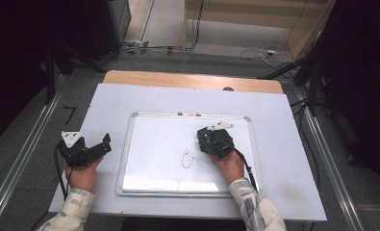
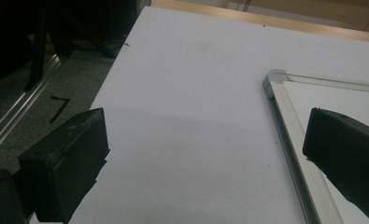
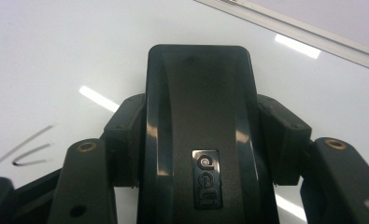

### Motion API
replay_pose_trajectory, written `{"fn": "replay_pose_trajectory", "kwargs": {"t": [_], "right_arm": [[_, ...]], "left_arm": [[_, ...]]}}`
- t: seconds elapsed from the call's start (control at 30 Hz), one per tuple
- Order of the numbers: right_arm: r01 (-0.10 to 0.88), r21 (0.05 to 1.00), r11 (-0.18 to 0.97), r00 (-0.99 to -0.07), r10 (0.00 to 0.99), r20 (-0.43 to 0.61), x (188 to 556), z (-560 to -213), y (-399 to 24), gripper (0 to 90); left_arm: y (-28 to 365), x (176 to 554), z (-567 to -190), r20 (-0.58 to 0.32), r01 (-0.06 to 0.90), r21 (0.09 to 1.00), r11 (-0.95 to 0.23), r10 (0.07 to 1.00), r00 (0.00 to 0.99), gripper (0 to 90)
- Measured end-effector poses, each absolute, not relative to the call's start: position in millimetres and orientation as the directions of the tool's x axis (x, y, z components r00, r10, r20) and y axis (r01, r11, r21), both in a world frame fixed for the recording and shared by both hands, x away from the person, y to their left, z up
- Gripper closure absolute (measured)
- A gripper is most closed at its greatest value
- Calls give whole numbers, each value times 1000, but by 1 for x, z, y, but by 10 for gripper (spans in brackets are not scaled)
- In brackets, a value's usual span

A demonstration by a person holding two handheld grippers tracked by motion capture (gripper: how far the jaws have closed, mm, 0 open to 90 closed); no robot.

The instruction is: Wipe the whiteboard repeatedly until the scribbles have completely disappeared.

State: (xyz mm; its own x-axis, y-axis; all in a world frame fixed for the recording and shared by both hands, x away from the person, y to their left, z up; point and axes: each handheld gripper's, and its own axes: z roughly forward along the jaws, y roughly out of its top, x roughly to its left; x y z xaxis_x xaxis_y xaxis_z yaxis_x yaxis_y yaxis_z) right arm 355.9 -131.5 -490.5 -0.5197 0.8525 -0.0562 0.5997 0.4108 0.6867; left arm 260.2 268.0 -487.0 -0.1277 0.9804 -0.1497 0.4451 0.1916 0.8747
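Right gripper: seen in the high view over the right half of the whiteboard, held by the person's right hand; its jaws are clenched on a black whiteboard eraser.
Whiteboard eraser: gripped from both sides between the jaws in the right gripper view, its glossy black back with a small embossed logo turned to the camera, its far end over the white board surface.
Whiteboard: laid flat on the desk, framed in silver, roughly centred in front of the person; its near left corner is seen in the left gripper view.
Marker scribble: a small dark drawn mark near the middle of the board, just left of the right gripper; two strokes of it are seen at the lower left of the right gripper view.
Left gripper: held by the left hand over bare desk, left of the board's frame; its jaws are spread wide and nothing is between them.
Desk: covered by a white sheet, with a wooden edge showing at the far side.
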Motion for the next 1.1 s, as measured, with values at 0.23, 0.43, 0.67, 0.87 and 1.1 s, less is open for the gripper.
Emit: {"fn": "replay_pose_trajectory", "kwargs": {"t": [0.23,0.43,0.67,0.87,1.1], "right_arm": [[610,688,394,-498,865,-54,347,-491,-135,392],[609,689,392,-499,865,-51,341,-491,-130,392],[599,691,404,-513,857,-57,335,-492,-113,391],[589,693,417,-530,846,-59,331,-493,-99,391],[580,686,438,-555,829,-60,325,-493,-80,392]], "left_arm": [[266,261,-487,-146,449,873,189,981,-130,8],[264,262,-487,-144,450,873,187,981,-127,8],[262,264,-487,-142,451,874,184,982,-124,8],[263,264,-487,-145,450,874,185,982,-124,12],[261,264,-486,-144,446,876,185,982,-123,12]]}}
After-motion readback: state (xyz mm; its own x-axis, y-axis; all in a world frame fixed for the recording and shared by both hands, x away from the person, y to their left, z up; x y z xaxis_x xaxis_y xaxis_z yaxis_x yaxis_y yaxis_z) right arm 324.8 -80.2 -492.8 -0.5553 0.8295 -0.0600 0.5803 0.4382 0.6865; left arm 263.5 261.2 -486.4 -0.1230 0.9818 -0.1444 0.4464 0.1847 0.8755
